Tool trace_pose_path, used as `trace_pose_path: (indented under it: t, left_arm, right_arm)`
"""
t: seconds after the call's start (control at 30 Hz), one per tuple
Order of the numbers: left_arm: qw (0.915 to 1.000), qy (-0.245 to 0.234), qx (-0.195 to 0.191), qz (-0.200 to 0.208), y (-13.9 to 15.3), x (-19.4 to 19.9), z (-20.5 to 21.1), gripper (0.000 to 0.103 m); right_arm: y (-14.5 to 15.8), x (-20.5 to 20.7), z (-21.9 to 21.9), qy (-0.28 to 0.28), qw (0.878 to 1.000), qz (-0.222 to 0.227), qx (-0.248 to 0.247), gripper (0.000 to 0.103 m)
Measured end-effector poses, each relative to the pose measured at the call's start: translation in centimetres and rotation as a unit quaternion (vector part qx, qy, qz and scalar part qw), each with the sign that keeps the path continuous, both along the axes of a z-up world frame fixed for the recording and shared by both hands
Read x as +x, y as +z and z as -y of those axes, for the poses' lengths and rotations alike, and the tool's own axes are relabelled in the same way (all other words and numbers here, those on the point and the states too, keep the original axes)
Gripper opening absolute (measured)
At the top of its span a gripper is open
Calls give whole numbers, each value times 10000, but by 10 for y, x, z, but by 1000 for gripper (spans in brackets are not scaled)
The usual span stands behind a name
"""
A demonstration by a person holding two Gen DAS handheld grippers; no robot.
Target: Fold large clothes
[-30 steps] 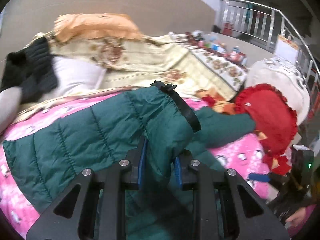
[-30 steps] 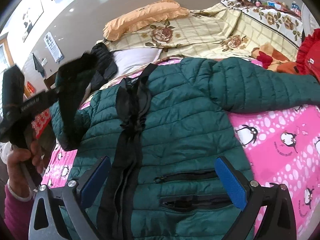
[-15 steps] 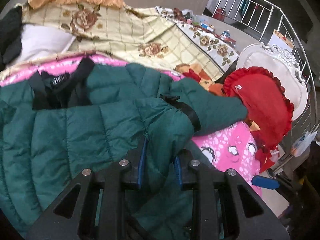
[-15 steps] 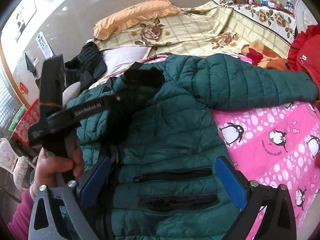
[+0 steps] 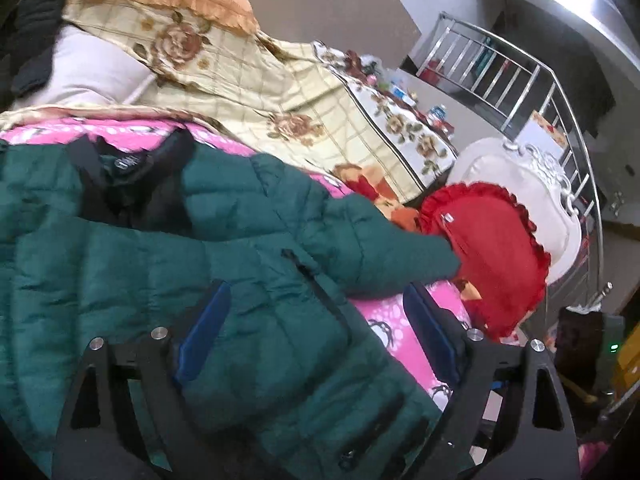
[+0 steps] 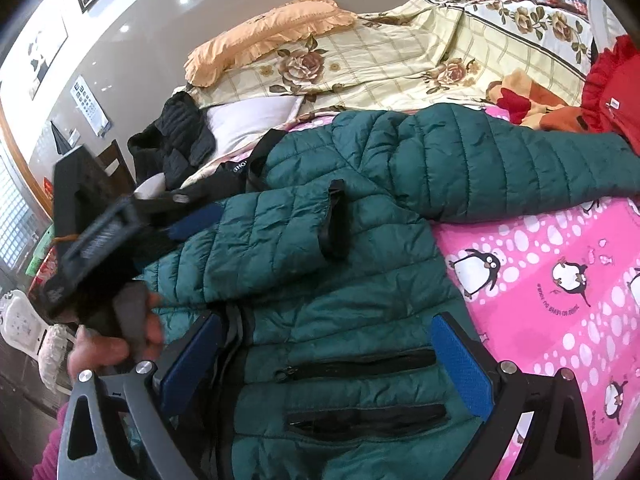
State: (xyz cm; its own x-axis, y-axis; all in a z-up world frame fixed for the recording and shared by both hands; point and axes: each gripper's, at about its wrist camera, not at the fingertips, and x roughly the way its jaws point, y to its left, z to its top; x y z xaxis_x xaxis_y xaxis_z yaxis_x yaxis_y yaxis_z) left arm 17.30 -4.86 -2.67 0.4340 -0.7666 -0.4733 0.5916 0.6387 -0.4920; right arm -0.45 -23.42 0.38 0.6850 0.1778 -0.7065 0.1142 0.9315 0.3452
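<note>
A dark green quilted puffer jacket [image 6: 344,280] lies front up on a pink penguin-print sheet [image 6: 560,288]. Its left sleeve [image 6: 280,236] is folded across the chest, with its black cuff [image 6: 334,220] near the middle. The other sleeve [image 6: 520,168] stretches out to the right. My left gripper [image 5: 316,336] is open just above the folded sleeve [image 5: 260,300], holding nothing; it also shows in the right wrist view [image 6: 120,224]. My right gripper [image 6: 326,360] is open over the jacket's lower front, by the pocket zips [image 6: 360,364].
A red frilled cushion [image 5: 492,260] and white chair [image 5: 532,184] stand at the bed's right. A floral cream quilt [image 6: 400,56], orange pillow [image 6: 264,36], white pillow [image 6: 248,120] and black garment [image 6: 176,140] lie behind the jacket. A metal railing [image 5: 520,76] is beyond.
My left gripper has carried the left sleeve across the jacket's chest, opened and let it go. The right gripper has stayed open over the lower front.
</note>
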Motion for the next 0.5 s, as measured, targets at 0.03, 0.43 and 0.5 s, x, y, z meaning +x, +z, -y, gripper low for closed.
trace_pose_path:
  t: [0.03,0.43,0.5]
  left_arm:
    - [9998,100,117,87,6,-3,-7,88]
    - [9722,1596,1356,1048,22,-37,-73,88]
    - [9700,1772,1323,1009,19,-38,-85,88]
  right_arm:
    - [-1,2,0,28,10000,-29,-10,103]
    - [-6,66,-14,253,9986,-178,-426,103]
    - [-9,77,-18,303,9981,-225,-497,103]
